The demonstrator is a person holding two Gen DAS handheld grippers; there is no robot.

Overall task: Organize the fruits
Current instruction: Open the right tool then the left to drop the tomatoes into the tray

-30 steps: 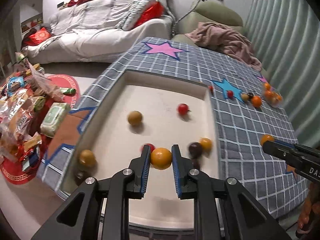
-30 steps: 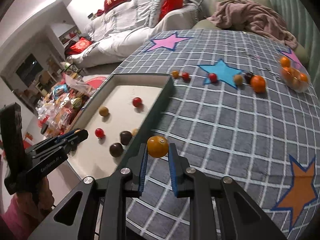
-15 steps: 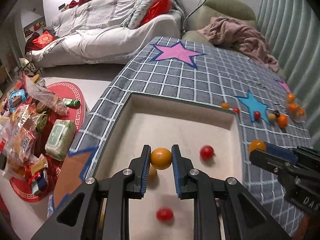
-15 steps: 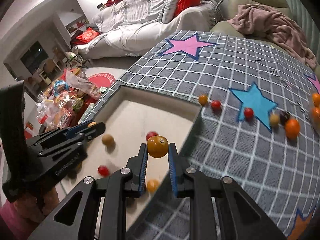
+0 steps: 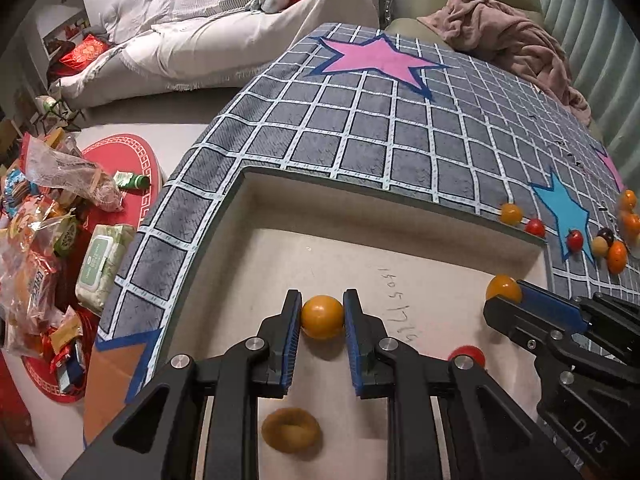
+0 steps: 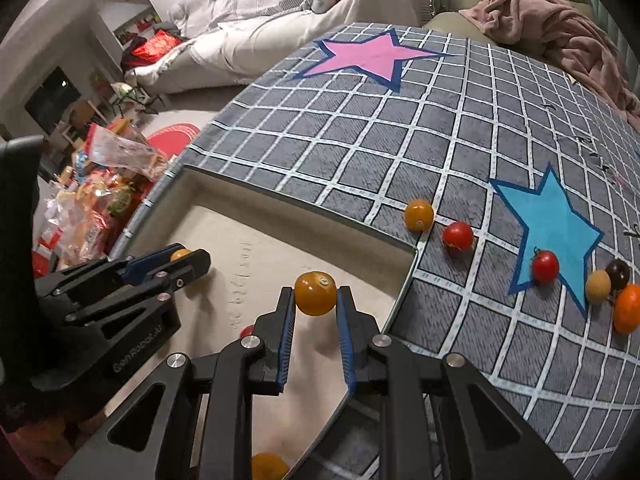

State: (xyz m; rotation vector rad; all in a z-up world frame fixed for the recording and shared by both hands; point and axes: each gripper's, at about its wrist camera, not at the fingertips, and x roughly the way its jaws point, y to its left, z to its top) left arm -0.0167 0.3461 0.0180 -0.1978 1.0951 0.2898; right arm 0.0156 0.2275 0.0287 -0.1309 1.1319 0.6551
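Note:
My left gripper (image 5: 322,317) is shut on a yellow-orange tomato (image 5: 322,316), held above the beige tray (image 5: 360,216) sunk in the grey checked cloth. My right gripper (image 6: 315,294) is shut on another yellow-orange tomato (image 6: 315,293), over the tray's right part; it shows in the left wrist view (image 5: 503,289). A brownish fruit (image 5: 291,429) and a red tomato (image 5: 467,354) lie in the tray below. Outside the tray on the cloth lie a yellow tomato (image 6: 419,215), two red tomatoes (image 6: 458,236), and further small fruits (image 6: 598,286) by the blue star.
The tray's far wall and right corner (image 6: 412,248) rise to the cloth level. Snack bags and a wipes pack (image 5: 102,260) lie on the floor at left. A sofa (image 5: 224,36) and a pink blanket (image 5: 516,44) are beyond the table.
Both grippers have moved forward over the tray toward its far end, each still holding its tomato. The fruits in the tray have slid down and partly out of view.

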